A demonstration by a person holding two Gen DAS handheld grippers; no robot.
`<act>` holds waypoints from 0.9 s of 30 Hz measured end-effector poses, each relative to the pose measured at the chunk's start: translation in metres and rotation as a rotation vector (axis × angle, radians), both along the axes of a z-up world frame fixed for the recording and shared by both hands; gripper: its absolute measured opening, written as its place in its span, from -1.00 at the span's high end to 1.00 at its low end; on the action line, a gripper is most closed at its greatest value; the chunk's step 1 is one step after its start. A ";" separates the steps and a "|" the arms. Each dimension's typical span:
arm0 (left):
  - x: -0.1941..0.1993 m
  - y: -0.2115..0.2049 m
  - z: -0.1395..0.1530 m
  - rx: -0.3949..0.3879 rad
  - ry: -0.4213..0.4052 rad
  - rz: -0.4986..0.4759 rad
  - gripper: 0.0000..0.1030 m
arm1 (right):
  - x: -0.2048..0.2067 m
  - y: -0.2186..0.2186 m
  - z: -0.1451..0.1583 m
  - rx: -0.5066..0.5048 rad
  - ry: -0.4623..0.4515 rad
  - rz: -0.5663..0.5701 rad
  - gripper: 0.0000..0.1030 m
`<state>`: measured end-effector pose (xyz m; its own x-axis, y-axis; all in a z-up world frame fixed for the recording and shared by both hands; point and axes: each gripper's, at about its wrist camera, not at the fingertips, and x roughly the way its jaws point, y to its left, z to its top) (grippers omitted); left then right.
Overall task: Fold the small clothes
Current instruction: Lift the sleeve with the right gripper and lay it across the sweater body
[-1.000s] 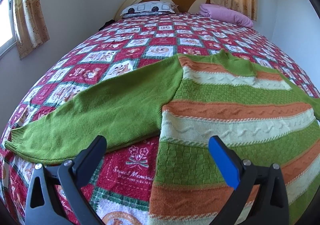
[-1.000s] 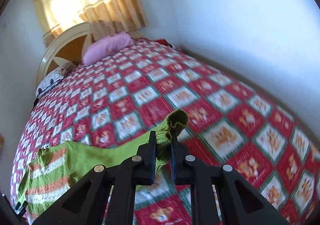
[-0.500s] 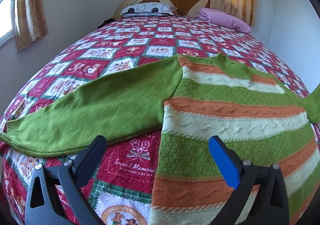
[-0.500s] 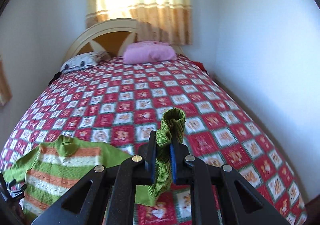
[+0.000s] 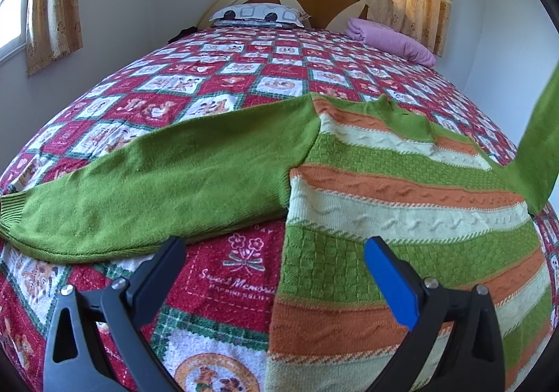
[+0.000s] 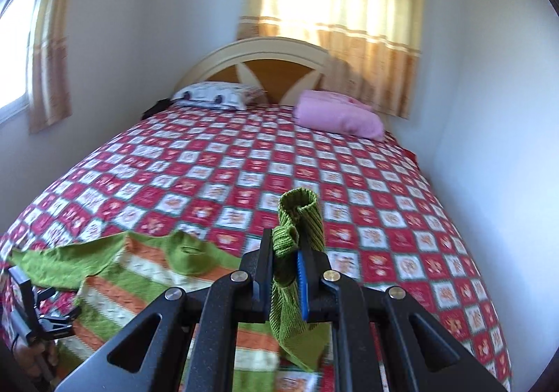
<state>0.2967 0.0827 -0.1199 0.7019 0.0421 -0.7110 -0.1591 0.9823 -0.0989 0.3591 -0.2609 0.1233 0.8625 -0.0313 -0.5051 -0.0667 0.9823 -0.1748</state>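
The sweater point(image 5: 401, 203) lay flat on the bed point(image 5: 227, 78), its body filling the 3-to-5 o'clock part of the left wrist view and one sleeve point(image 5: 157, 182) stretched out toward 9 o'clock. The right gripper point(image 6: 284, 263) was clamped tight on the ribbed cuff point(image 6: 300, 217) of the other sleeve, held up off the quilt, so the step in hand looked like the first sleeve fold. The left gripper point(image 5: 276, 263) hung wide apart and empty over the hem; next the raised cuff would need carrying across toward 9 o'clock and laying flat on the body before letting go.
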 end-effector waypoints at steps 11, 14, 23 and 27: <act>0.000 0.003 -0.006 -0.013 0.021 0.017 -1.00 | 0.051 0.139 -0.123 0.119 0.095 0.191 0.74; -0.001 0.005 -0.006 0.006 0.036 0.012 -1.00 | 0.057 0.164 -0.179 0.233 0.251 0.243 -0.19; 0.003 -0.003 0.019 0.106 0.031 -0.055 -1.00 | -0.002 0.099 -0.214 0.139 0.353 0.260 -0.22; 0.022 -0.024 0.042 0.091 -0.024 -0.113 -1.00 | -0.020 0.050 -0.220 0.071 0.365 0.168 -0.22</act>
<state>0.3188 0.0585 -0.0779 0.7227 0.0258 -0.6907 -0.0461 0.9989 -0.0110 0.3393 -0.2109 -0.0965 0.6161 0.1412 -0.7749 -0.2728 0.9612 -0.0418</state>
